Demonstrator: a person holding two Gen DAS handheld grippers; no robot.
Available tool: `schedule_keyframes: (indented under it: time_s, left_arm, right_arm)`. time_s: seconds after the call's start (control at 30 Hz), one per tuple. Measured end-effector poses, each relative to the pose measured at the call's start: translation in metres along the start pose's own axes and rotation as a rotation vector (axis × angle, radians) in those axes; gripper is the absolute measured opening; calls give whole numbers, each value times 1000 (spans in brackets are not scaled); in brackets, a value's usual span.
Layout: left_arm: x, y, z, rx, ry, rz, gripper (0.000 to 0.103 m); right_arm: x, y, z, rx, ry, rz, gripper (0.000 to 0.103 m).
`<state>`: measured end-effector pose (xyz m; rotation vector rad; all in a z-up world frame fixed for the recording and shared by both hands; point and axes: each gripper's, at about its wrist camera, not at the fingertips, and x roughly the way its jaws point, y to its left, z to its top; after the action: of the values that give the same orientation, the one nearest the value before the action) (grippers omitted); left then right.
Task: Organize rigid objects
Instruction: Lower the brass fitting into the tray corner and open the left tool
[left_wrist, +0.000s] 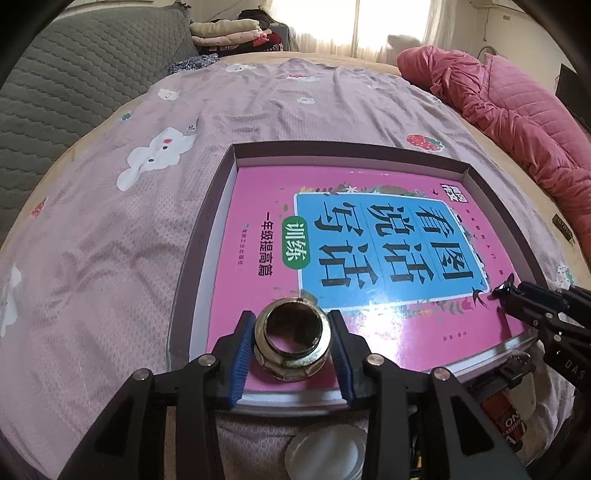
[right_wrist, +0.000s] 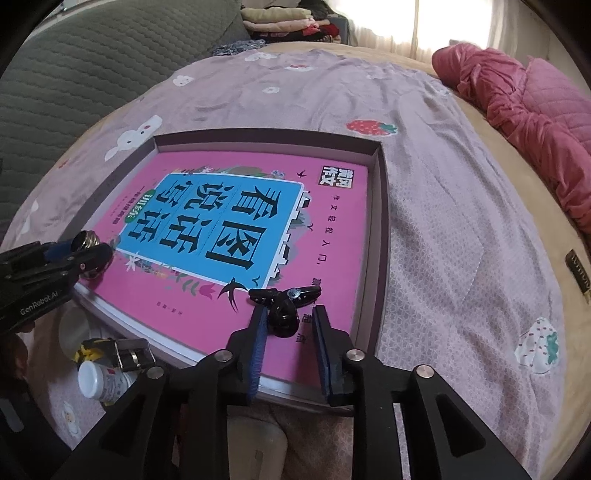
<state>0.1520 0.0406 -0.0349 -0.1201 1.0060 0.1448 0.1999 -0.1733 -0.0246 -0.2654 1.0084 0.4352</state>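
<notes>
Only our left wrist view shows the metal fitting (left_wrist: 291, 345) from above: a hollow, brassy threaded ring standing on the pink book (left_wrist: 369, 332) inside the shallow box (left_wrist: 207, 229), with the left gripper (left_wrist: 291, 328) parted around it, pads just off its sides. Our right wrist view shows the right gripper (right_wrist: 288, 325) parted around a glossy black hair clip (right_wrist: 282, 310) near the book's near-right corner. The box lies on a lilac bedsheet (right_wrist: 443, 221); a pink quilt (right_wrist: 535, 110) sits far right.

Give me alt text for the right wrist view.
The right gripper straddles a small black clip lying on a pink book inside a shallow box on a bed; its right pad stands clear. At left, the left gripper brackets a metal fitting.
</notes>
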Motion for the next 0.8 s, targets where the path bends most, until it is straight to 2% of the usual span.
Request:
schedule_keyframes:
  time_s: [0.1,0.47,0.53,0.6,0.8]
  left_arm:
    - [-1,2,-2,-4,2,-2,41]
    - [-10,6,-8,-13,-11,14,42]
    - [-13,6,-9,-14,-20,25,44]
    - [-17,6,-11,-20,-32,21,51]
    - [-31,9,-15,-36,-53,3,52]
  right_arm:
    - [-2,2,-1,-22,-5,-10,42]
    - [-11,-4,-2,8,-19,38,45]
    - [-16,-4,-2,2,-29,29,47]
    - [-19,-6,-4,3,-36,27,53]
    - [-24,-14,-6,55,-48,83,53]
